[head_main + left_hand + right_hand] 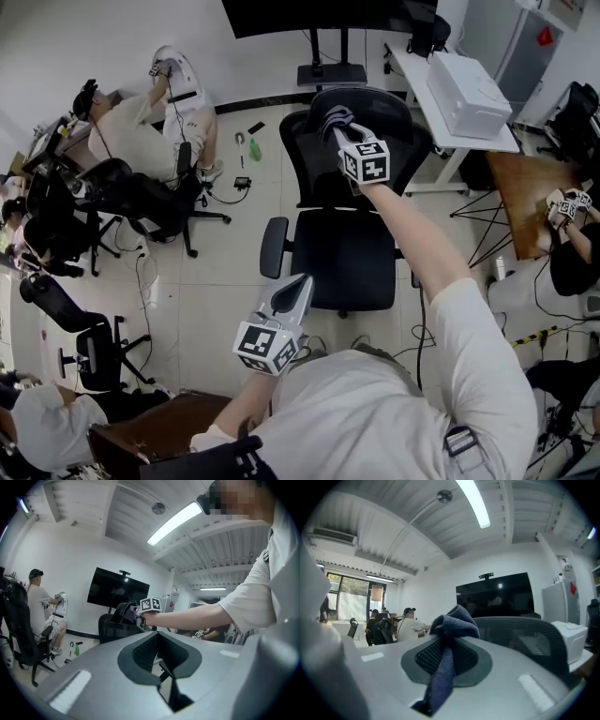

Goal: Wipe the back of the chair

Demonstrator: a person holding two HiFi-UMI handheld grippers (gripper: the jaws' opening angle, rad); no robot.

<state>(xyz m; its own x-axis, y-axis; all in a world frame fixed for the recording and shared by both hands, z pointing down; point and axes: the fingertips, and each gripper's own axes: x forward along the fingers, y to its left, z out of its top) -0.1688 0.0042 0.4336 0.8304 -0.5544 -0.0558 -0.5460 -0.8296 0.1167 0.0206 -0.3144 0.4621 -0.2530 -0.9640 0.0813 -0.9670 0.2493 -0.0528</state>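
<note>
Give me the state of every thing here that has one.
chair: upright, unoccupied.
cloth: bunched, at the chair's top edge.
right gripper: shut on cloth.
left gripper: shut, empty.
TV: dark.
ceiling light: on.

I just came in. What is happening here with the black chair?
A person faces a black office chair with a gripper in each hand. The right gripper is shut on a dark blue cloth and reaches to the top of the chair's back, ready to wipe; whether the cloth touches it is not clear. The left gripper is held low near the body, jaws together, with nothing in it.
</note>
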